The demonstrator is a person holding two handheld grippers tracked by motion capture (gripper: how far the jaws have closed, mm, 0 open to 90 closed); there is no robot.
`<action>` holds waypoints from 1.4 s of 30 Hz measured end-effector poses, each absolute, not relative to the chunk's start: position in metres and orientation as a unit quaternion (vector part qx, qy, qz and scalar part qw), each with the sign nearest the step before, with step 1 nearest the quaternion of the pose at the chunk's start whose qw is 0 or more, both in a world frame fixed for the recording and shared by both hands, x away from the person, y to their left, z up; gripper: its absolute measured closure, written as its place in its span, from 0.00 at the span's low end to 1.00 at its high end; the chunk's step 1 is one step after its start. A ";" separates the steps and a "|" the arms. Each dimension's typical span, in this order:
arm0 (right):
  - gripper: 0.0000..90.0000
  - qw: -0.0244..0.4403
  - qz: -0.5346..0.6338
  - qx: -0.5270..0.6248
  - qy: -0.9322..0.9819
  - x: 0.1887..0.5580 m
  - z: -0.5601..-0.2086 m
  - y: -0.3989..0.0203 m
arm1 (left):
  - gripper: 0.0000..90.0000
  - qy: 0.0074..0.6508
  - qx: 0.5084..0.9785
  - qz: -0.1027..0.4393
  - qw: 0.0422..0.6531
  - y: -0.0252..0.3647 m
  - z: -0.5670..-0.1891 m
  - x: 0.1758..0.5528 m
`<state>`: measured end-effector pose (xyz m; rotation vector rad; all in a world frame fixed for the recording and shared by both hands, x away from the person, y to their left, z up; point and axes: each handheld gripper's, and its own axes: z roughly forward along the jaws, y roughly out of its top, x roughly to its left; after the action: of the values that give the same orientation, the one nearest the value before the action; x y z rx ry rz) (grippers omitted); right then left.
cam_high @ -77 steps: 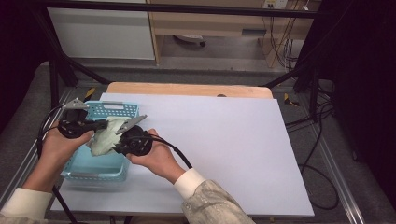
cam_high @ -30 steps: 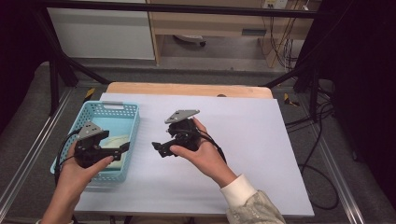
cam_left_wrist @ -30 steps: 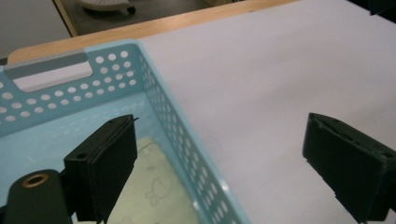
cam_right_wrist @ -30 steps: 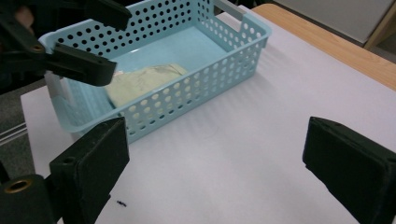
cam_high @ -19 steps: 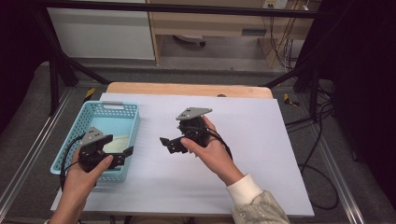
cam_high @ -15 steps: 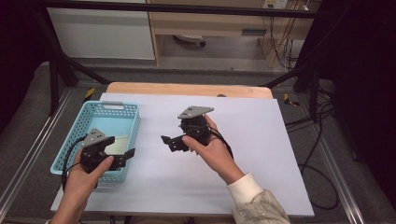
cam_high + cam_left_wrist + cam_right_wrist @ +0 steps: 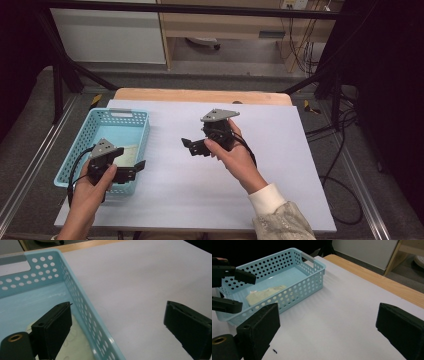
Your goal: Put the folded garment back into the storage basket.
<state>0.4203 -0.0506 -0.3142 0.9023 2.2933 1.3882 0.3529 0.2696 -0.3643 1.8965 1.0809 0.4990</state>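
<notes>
A light blue perforated basket stands at the table's left side. In it lies a pale folded item, close to the right wall. My left gripper hovers open over the basket's near right corner. In the left gripper view its jaws straddle the basket wall, one above the pale item, the other above the table. My right gripper is open over the table's middle, pointing left, and holds nothing. The right gripper view shows the basket, the pale item and the left gripper farther off.
A white sheet covers the table; a wooden strip shows along its far edge. Cables lie on the floor to the right. A small dark speck sits on the sheet near my right gripper.
Earlier both grippers held the pale item over the basket. It now lies inside, and both have let go; the left drew back toward the near edge, the right moved to the table's middle.
</notes>
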 end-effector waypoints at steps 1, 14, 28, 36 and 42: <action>0.06 0.158 0.485 0.316 0.800 0.421 -0.314 -0.053 | 0.08 0.435 0.762 0.200 0.436 0.270 -0.364 0.353; 0.07 0.184 0.487 0.336 0.785 0.424 -0.311 -0.085 | 0.07 0.432 0.771 0.198 0.424 0.267 -0.370 0.353; 0.08 0.193 0.479 0.365 0.774 0.425 -0.314 -0.130 | 0.07 0.426 0.772 0.195 0.431 0.269 -0.373 0.347; 0.07 0.195 0.479 0.379 0.768 0.424 -0.319 -0.153 | 0.07 0.424 0.774 0.193 0.429 0.268 -0.374 0.346; 0.07 0.201 0.482 0.388 0.759 0.422 -0.319 -0.169 | 0.07 0.424 0.774 0.195 0.429 0.269 -0.377 0.345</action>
<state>0.4218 -0.1692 -0.3192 1.0828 2.1217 1.3473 0.3451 0.2693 -0.3769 1.9313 1.0581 0.4858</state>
